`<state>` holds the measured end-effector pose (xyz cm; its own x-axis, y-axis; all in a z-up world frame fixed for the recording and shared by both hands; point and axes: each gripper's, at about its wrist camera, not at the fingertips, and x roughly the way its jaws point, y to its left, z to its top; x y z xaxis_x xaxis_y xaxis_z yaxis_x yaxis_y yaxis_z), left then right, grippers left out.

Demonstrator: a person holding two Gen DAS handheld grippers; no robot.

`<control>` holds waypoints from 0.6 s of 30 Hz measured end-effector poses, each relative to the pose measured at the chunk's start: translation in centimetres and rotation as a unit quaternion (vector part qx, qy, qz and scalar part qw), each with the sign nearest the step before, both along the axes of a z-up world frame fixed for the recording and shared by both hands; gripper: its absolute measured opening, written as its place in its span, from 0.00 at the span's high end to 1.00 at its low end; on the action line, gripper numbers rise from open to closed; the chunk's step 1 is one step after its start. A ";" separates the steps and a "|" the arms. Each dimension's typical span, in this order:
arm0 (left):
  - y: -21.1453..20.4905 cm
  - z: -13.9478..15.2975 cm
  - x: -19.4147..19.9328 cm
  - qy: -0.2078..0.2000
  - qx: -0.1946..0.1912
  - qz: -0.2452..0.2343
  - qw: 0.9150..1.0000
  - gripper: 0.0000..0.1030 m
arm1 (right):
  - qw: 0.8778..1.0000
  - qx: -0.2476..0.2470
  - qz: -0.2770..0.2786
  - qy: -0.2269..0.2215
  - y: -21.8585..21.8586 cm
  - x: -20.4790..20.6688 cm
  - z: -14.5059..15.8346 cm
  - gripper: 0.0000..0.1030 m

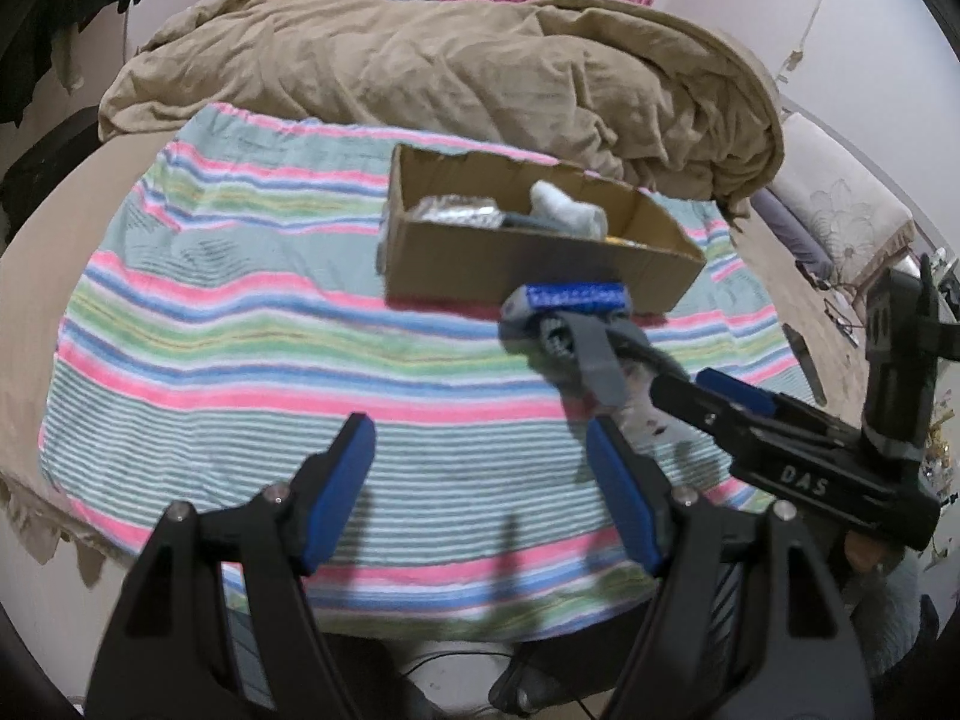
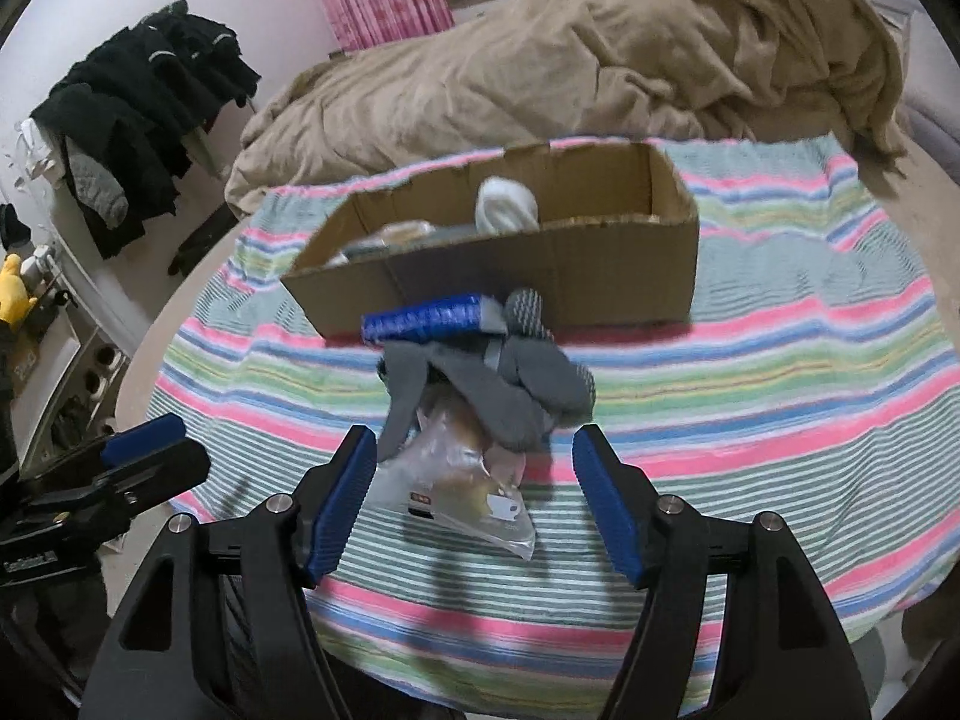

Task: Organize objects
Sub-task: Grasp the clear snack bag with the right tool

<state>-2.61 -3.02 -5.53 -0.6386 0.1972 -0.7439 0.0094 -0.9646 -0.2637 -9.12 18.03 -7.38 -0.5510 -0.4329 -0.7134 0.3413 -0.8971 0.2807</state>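
An open cardboard box [image 1: 528, 270] [image 2: 600, 264] stands on a striped towel [image 1: 240, 324] [image 2: 780, 372]; it holds a white sock [image 1: 567, 207] [image 2: 507, 204] and a silvery packet [image 1: 459, 210]. In front of it lie a blue pack [image 1: 573, 297] [image 2: 429, 318], grey gloves [image 1: 594, 360] [image 2: 528, 384] and a clear plastic bag [image 2: 474, 492]. My left gripper [image 1: 480, 486] is open and empty, left of the pile. My right gripper [image 2: 474, 492] is open, its fingers either side of the clear bag; it also shows in the left wrist view [image 1: 738, 402].
A crumpled tan blanket [image 1: 450, 66] [image 2: 600, 48] lies behind the towel. Dark clothes [image 2: 138, 108] hang at the far left. A pale cabinet [image 1: 840, 210] stands to the right. The towel hangs over the near edge of the bed.
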 end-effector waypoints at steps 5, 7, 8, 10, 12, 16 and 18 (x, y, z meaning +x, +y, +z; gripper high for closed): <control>0.3 -0.8 -0.5 -0.009 0.000 0.000 1.000 0.28 | 1.000 0.012 0.000 -0.019 -0.6 -1.0 -1.9 0.31; 0.8 -1.2 -0.8 -0.014 -0.002 -0.004 1.000 0.28 | 1.000 0.010 0.005 -0.027 -0.7 -1.2 -2.8 0.31; 1.0 -1.4 -0.9 -0.016 -0.004 -0.006 1.000 0.28 | 1.000 0.007 0.008 -0.029 -0.7 -1.4 -3.0 0.31; 1.7 -1.7 -1.3 -0.021 -0.008 -0.011 1.000 0.28 | 0.999 0.004 0.015 -0.029 -0.7 -1.4 -3.5 0.32; 2.2 -2.0 -1.7 -0.025 -0.009 -0.015 1.000 0.28 | 0.999 0.000 0.028 -0.030 -0.7 -1.2 -3.6 0.46; 3.4 -2.7 -3.0 -0.032 -0.013 -0.021 0.999 0.28 | 0.998 0.010 0.059 -0.023 -0.8 -0.6 -3.6 0.60; 3.9 -2.9 -3.4 -0.034 -0.014 -0.023 0.999 0.28 | 0.998 0.002 0.062 -0.026 -0.4 -0.7 -3.7 0.61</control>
<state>-5.98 0.88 -8.42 -0.5775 0.2046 -0.7903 -0.0193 -0.9712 -0.2374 -9.77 17.60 -11.09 -0.4566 -0.4924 -0.7410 0.4344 -0.8502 0.2973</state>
